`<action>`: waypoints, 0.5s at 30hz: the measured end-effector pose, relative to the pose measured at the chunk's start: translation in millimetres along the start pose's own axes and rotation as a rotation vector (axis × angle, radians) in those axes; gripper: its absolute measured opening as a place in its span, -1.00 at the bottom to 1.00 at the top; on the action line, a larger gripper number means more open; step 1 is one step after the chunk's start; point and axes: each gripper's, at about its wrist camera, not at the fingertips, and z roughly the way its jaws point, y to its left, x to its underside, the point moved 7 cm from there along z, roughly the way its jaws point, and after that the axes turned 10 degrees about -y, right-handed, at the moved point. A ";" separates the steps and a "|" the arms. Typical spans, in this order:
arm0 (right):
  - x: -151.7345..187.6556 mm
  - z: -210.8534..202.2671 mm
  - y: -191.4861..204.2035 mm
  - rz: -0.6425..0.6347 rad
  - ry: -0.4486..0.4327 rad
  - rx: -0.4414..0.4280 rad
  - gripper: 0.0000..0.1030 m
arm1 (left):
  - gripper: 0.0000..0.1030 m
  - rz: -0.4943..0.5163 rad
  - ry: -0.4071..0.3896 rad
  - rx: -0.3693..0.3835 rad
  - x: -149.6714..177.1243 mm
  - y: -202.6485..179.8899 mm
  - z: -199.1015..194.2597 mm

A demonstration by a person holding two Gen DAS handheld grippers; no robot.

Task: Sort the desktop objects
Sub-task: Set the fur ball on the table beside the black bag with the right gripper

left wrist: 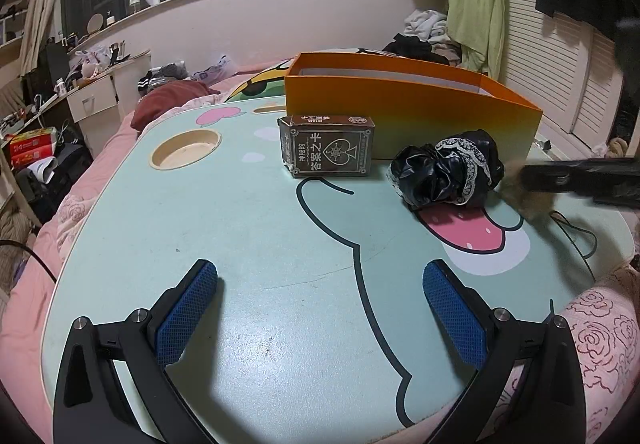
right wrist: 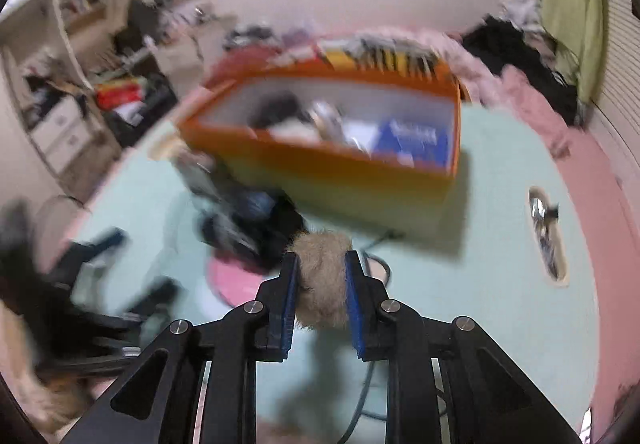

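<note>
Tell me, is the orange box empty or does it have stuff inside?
It has stuff inside. The right wrist view looks into the orange box and shows a blue packet and other blurred things.

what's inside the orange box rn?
Right wrist view, blurred: the orange box holds a blue packet, something dark and pale or shiny bits. Its near wall hides the bottom; the left view shows only walls.

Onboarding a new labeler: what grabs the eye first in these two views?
The orange box at the far side of the cartoon-printed table, with a dark card box and a black lace-trimmed scrunchie just in front of it. In the right wrist view, the right gripper is shut on a tan furry ball. The left gripper hangs open over bare tabletop.
</note>
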 end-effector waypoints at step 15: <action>48.3 -29.0 -4.6 -0.076 -0.142 0.165 0.61 | 0.99 0.007 -0.002 -0.008 0.6 -3.0 -1.5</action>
